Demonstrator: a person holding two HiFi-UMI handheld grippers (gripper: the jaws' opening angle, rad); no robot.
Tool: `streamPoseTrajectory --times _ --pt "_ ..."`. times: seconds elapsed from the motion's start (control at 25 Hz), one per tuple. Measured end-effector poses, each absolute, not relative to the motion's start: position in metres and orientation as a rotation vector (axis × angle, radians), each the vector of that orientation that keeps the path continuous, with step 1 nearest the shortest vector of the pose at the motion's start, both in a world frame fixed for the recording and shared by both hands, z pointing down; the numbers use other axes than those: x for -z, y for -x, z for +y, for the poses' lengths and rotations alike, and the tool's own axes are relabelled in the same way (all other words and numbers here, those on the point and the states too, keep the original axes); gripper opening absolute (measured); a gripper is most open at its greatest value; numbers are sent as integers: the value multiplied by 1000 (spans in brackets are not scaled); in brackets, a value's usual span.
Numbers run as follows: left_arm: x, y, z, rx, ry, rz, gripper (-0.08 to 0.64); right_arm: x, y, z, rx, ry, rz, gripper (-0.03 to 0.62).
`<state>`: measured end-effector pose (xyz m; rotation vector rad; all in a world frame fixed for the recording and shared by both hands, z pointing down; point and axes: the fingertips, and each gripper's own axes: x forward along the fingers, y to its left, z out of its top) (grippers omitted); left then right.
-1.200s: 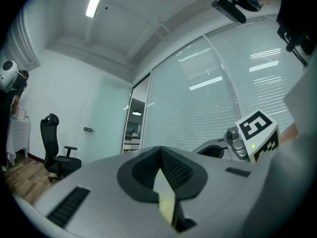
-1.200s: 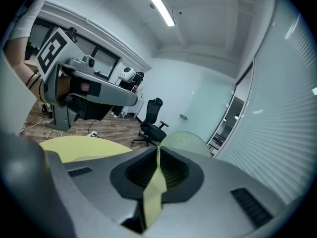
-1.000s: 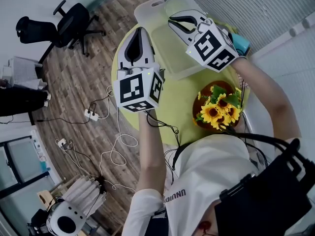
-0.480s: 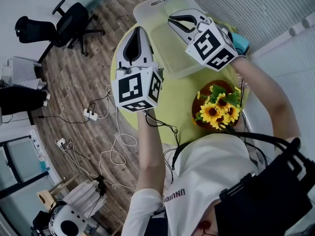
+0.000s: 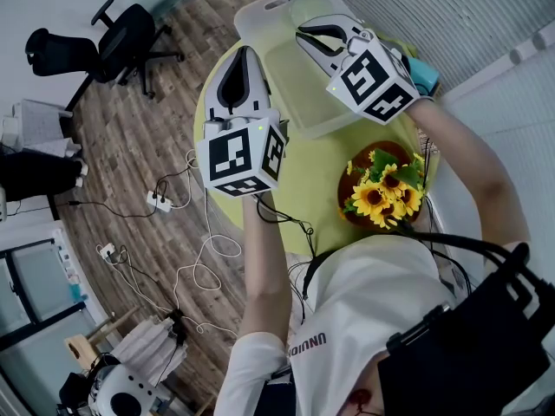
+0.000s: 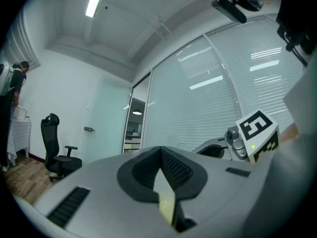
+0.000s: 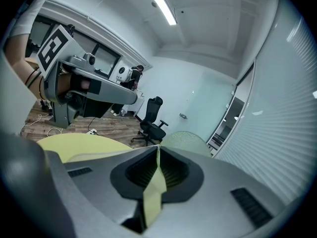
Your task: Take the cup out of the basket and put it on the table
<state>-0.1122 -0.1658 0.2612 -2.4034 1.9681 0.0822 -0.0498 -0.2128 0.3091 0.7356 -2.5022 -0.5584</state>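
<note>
Basket [image 5: 257,10]: translucent, on the yellow counter [image 5: 316,180], long axis running away from me, handle end farthest; where the cup lies I cannot tell. My left tongs [image 5: 245,52] and right tongs [image 5: 305,35] (both pinched together, empty) hover over it. Sunflowers [image 5: 381,193] stand nearer me, to the right.

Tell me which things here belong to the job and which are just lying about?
Part of the job:
- basket
- yellow table
- left claw and right claw, both shut and empty
(No cup shows in any view.)

Just lying about:
- sunflowers
- office chair
- floor cables
- power strip
</note>
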Motion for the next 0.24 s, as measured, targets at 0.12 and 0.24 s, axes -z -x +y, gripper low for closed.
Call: streamPoseTrajectory --times 0.12,0.24 --pt "-262 113 -166 -83 2404 1966 12 -311 51 -213 559 -733 -2501 32" --pt "-262 113 -167 -84 2403 1967 12 -312 51 -213 559 -732 -2501 32"
